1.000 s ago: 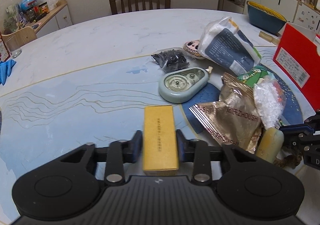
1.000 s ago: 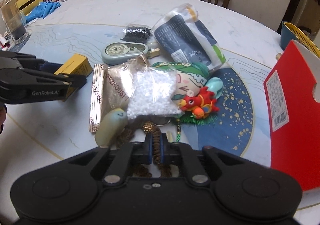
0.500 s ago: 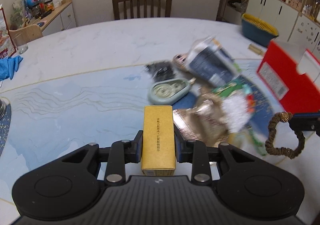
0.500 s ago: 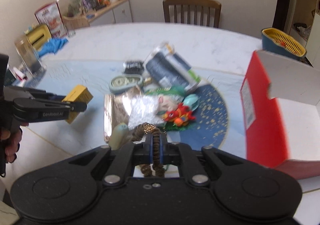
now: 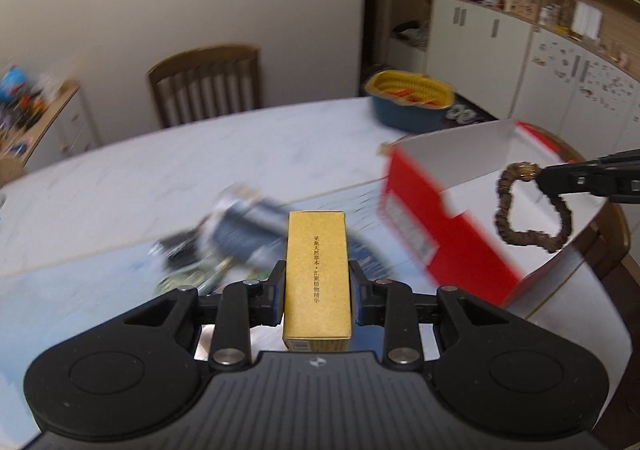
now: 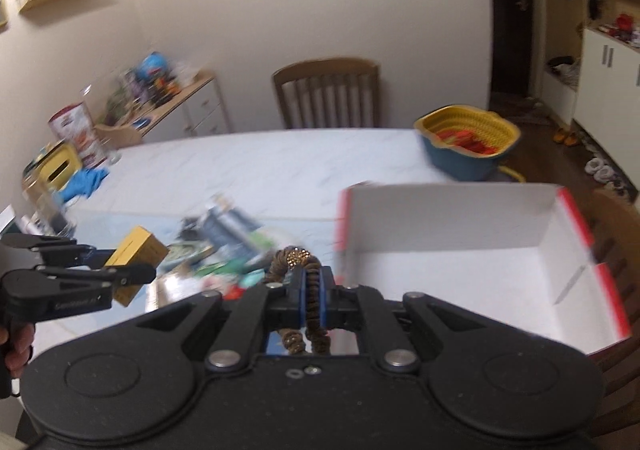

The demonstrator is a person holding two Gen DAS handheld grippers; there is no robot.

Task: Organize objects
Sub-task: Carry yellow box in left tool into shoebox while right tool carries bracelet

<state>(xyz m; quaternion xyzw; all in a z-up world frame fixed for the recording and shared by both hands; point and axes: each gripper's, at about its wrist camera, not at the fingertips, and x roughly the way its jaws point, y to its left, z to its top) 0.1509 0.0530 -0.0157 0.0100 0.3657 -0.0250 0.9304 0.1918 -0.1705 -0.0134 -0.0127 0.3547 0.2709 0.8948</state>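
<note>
Left wrist view: the left hand-held gripper [image 5: 317,286] is clamped narrowly on the yellow box [image 5: 317,278], pads against both long sides, the box pointing forward. A second ago that box hung low over the desk [image 5: 168,169] beside the foil packet; now it is lifted clear and swung right, so the red carton [image 5: 436,226] fills the right side where it only showed at the edge before. The right hand-held gripper [image 5: 540,174] comes in from the right edge, and the brown scrunchie [image 5: 532,209] it pinches dangles as a loop over the carton's white inside. Both loads look headed for that carton. The clutter left on the desk is a blurred smear; I think the dark blue bag [image 5: 248,226] is in it.

Right wrist view: the right hand-held gripper [image 6: 313,292] is fully shut on the scrunchie [image 6: 294,258], which was lying among the pile a second ago and is now raised. The carton [image 6: 452,226] lies open just ahead and right, inside bare, with nothing between it and the scrunchie. The left gripper [image 6: 132,268] holds the box [image 6: 136,254] at left, farther from the carton, with the near red wall [image 6: 343,221] to clear. The blue-and-yellow basket [image 6: 468,141] and the chair [image 6: 326,93] stand beyond, out of the way
</note>
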